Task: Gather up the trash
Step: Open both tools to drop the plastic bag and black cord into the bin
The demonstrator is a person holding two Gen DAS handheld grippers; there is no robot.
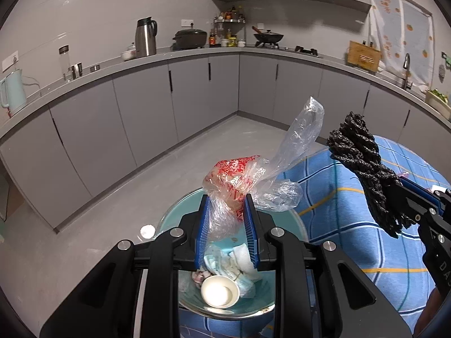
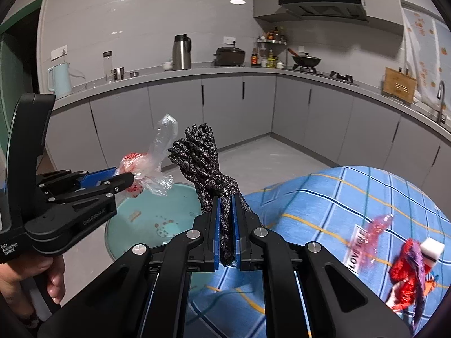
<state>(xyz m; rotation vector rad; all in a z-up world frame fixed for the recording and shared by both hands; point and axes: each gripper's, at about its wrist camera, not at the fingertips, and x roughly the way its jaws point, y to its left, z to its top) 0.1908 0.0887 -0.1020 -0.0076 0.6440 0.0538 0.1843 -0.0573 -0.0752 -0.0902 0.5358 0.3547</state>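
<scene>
My left gripper [image 1: 227,197] is shut on a crumpled clear plastic bag with red print [image 1: 239,174], held over a round teal bin [image 1: 174,217]. Down inside the bin lie a paper cup [image 1: 218,294] and tissues [image 1: 239,259]. My right gripper [image 2: 226,200] is shut on a dark knotted rope bundle [image 2: 203,155], which sticks up past the fingertips. In the right wrist view the left gripper [image 2: 124,178] with the bag [image 2: 152,166] is at the left, above the bin [image 2: 135,233]. The left wrist view shows the right gripper [image 1: 406,194] and the rope [image 1: 358,152] at the right.
A table with a blue plaid cloth [image 2: 324,197] stands beside the bin; on it lie red wrappers [image 2: 408,262], a pink wrapper [image 2: 377,228] and a white block [image 2: 431,249]. Grey cabinets [image 1: 141,112] and a counter ring the grey floor [image 1: 197,155]. A hand [image 2: 53,276] holds the left gripper.
</scene>
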